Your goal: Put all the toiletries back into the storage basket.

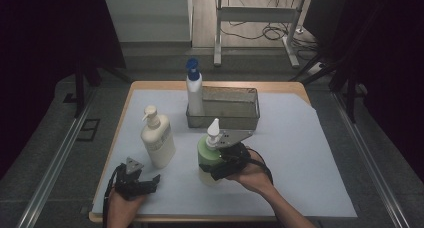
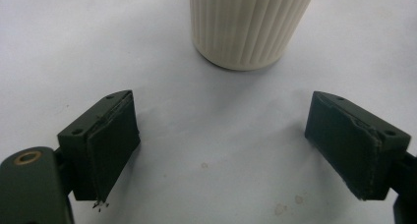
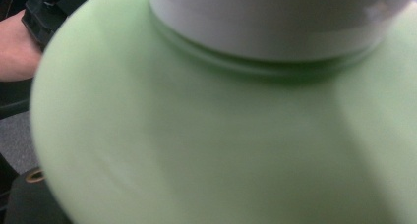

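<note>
The right claw (image 1: 214, 164), low and just right of centre in the high view, sits against the green pump bottle (image 1: 209, 158) from the bottle's right side. In the right gripper view the green shoulder (image 3: 206, 135) and white collar press right up to the lens and hide the jaws, so I cannot tell whether the pads are actually pinching it or only bracketing it — the claw is set wide either way. The bottle stands upright on the surface (image 1: 300, 153), long axis vertical, pump head pointing toward the top of the frame.

The left claw (image 1: 137, 182) rests at the lower left with its jaws spread and nothing between them. Its own view shows both pads (image 2: 110, 145) apart over bare white surface, with the ribbed base of the cream pump bottle (image 2: 248, 27) straight ahead, clear of the jaws.

Above the green bottle lies the metal tray (image 1: 245, 119), with a blue-capped bottle (image 1: 194, 90) standing in its left end. The tray lies up-frame of the right claw, so any transfer looks to be a lift and a short carry forward — the right hand is plainly nearer.
</note>
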`<state>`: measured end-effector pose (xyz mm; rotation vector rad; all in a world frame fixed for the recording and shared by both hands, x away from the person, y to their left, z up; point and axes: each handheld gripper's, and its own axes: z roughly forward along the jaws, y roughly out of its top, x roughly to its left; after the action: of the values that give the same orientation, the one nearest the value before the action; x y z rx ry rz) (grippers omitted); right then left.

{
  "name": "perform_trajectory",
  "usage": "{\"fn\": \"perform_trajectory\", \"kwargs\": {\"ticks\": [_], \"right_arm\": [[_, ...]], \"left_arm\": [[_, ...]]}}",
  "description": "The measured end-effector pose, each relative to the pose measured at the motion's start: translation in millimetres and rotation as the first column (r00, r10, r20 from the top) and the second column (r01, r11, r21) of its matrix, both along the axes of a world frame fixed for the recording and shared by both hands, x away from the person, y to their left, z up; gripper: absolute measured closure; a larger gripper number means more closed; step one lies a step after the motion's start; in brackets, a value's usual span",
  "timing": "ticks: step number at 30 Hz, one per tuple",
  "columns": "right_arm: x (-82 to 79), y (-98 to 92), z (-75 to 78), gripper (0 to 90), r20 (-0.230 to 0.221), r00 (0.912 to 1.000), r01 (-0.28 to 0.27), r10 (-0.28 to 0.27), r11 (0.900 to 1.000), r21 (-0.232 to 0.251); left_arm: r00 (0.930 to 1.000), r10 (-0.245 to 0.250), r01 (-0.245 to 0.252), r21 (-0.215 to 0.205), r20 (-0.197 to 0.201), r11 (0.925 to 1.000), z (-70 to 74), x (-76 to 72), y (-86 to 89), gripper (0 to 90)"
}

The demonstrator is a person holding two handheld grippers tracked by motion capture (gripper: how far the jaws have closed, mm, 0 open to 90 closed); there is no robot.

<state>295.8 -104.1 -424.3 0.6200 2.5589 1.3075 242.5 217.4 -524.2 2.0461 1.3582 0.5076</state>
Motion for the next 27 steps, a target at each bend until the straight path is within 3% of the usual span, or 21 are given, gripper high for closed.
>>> {"fn": "perform_trajectory", "kwargs": {"ticks": [12,27], "right_arm": [[4.9,-11.4,9.7,12.3,-0.006,0.9974,0.071,-0.071,0.997,0.005],[28.9,-27.6,31.6,12.3,0.011,0.9853,0.171,-0.171,0.985,0.014]], "left_arm": [[1.0000,0.000,0.000,0.000,0.000,1.0000,0.0,0.0,0.0,12.3],[1.0000,0.000,0.000,0.000,0.001,1.0000,0.0,0.1,-0.1,12.3]]}}
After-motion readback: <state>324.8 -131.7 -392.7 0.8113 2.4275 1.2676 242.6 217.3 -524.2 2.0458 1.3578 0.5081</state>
